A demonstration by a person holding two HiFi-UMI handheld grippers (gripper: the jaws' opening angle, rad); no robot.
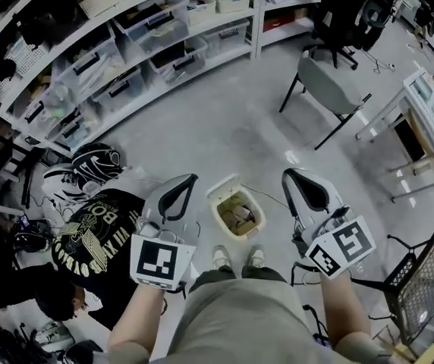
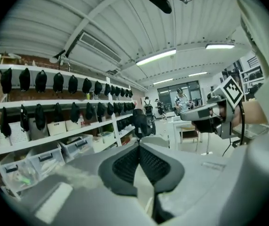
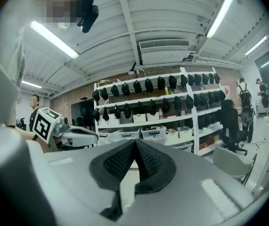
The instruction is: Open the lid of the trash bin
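Trash bin (image 1: pixel 215 205) sat on the floor (image 1: pixel 224 120), just ahead of the person's shoes (image 1: pixel 221 256) and between the two tools. Its inside showed in the head view with rubbish in it. The pale flap at the far rim, probably the lid (image 1: pixel 224 183), looked already tipped up, though too small to be sure.

Left tool (image 1: pixel 185 185) and right tool (image 1: pixel 293 179) were held out level on either side of the bin, apart from it. Judged a neutral carry rather than a reach.

Each tool's own view showed the jaws pressed together with nothing between them. Both views looked out at shelves (image 3: pixel 172 102) and ceiling, so neither caught the bin. Hinge and any pedal couldn't be made out.
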